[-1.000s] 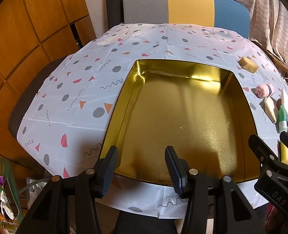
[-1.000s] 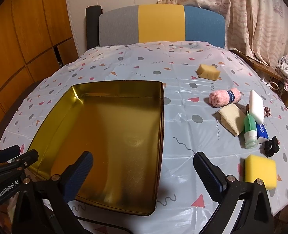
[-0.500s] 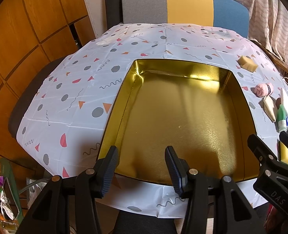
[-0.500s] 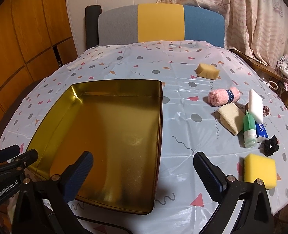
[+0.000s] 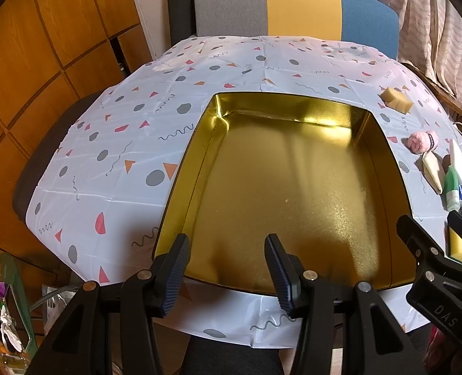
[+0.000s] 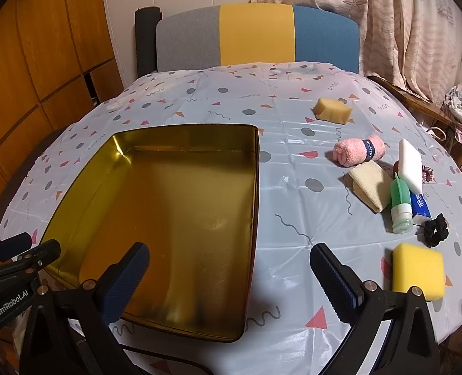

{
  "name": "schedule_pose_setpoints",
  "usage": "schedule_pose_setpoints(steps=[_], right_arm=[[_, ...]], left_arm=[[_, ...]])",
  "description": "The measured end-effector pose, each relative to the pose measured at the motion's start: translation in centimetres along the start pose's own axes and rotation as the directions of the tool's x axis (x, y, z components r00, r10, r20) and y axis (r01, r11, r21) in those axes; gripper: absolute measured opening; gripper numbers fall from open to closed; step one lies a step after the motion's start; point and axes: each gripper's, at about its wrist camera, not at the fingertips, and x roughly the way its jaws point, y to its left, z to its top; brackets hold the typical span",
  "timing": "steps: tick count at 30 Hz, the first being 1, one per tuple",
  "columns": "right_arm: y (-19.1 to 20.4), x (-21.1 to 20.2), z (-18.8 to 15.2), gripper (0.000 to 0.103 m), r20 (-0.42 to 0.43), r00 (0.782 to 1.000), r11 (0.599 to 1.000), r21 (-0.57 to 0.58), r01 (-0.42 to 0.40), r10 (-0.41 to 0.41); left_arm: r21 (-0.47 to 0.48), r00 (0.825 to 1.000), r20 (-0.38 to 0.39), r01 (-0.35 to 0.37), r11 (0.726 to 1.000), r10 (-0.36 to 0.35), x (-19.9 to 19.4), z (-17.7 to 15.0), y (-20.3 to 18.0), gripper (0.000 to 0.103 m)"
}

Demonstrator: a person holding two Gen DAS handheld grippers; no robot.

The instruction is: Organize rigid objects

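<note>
Ahead of my left tongs (image 5: 226, 267) sits the tin (image 6: 112, 168) — right of it, past my right tongs (image 6: 229, 276), a bottle (image 6: 400, 207) among sponges (image 6: 417, 270) — chair (image 6: 256, 39) behind the table (image 6: 287, 156)

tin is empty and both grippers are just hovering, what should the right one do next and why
Probably reach the right gripper toward the green bottle. Its fingers are open and hold nothing, the gold tin is empty, and the bottle looks like the nearest rigid item on that side.
</note>
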Motion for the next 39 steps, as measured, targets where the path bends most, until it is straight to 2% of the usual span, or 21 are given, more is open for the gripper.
schedule_pose_setpoints(steps=[24,35,39], right_arm=[[-0.7,-0.7,-0.3,0.103,0.017,1.000,1.000,0.028,-0.011,0.011],[-1.6,-1.2,-0.3,0.103,0.033,0.999,1.000,0.028,0.006,-0.007],[-2.5,-1.7,-0.4,0.103,0.047,0.999,0.999,0.034,0.019,-0.021]], left_arm=[[0.002,1.000,-0.016,0.013,1.000,-0.013,0.1,0.0,-0.5,0.050],[0.022,1.000,-0.006,0.013,1.000,-0.013,-0.3,0.0,-1.5,0.050],[0.042,0.999,0.000,0.035,0.999,-0.035,-0.6,0.1,-2.1,0.050]])
